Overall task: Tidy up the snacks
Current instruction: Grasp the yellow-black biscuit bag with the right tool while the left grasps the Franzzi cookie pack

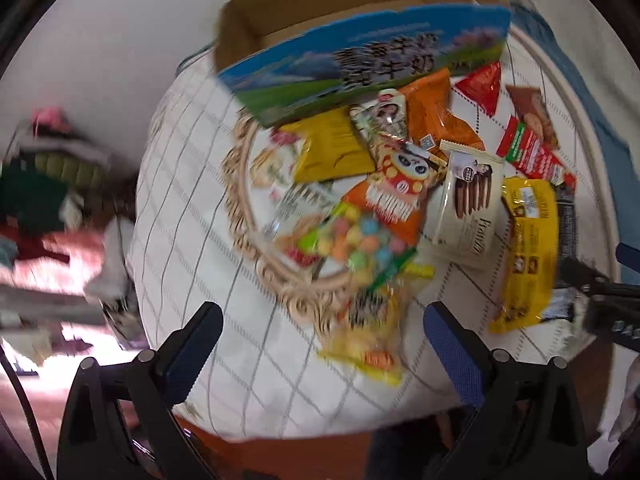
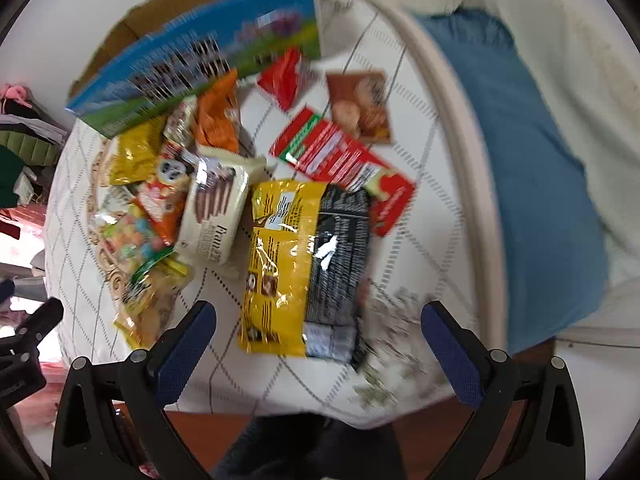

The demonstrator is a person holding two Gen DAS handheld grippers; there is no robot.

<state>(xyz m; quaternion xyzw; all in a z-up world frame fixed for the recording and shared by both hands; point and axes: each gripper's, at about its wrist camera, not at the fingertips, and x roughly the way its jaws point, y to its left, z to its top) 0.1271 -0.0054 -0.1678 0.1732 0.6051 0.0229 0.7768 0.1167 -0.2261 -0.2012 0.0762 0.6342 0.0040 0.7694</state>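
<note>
- Both claws hang above the near edge of the round table [image 2: 404,92], and nothing has been picked up.
- The left gripper [image 1: 322,354] has its jaws spread wide and empty; beneath it lies a yellow candy bag [image 1: 370,332], half off the woven tray [image 1: 240,216].
- The right gripper [image 2: 314,352] is just as wide open and empty, poised over the near end of the yellow packet [image 2: 280,268] and the black packet [image 2: 340,252] tucked against it.
- The snacks are heaped mid-table: a cream biscuit pack [image 2: 214,216] between tray and yellow packet, a red box [image 2: 344,164] behind, an orange bag [image 2: 218,120] and a small red pouch [image 2: 284,78] further back.
- At the far edge stands the open cardboard box [image 1: 320,4] with its blue printed front, which looks like the place for the snacks, though that is my guess.
- Step in hand, as I read it: choosing and closing on the first pack.
- To do it well, take the nearest loose item per claw, not one buried in the heap.
- For the right side, come down across the yellow packet's narrow width so both pads meet the film squarely; the black packet touches it and may drag along.
- Slippery wrappers crumple, so grip near an end seam and lift straight up.
- Both views are blurred, so finer detail cannot be told.
</note>
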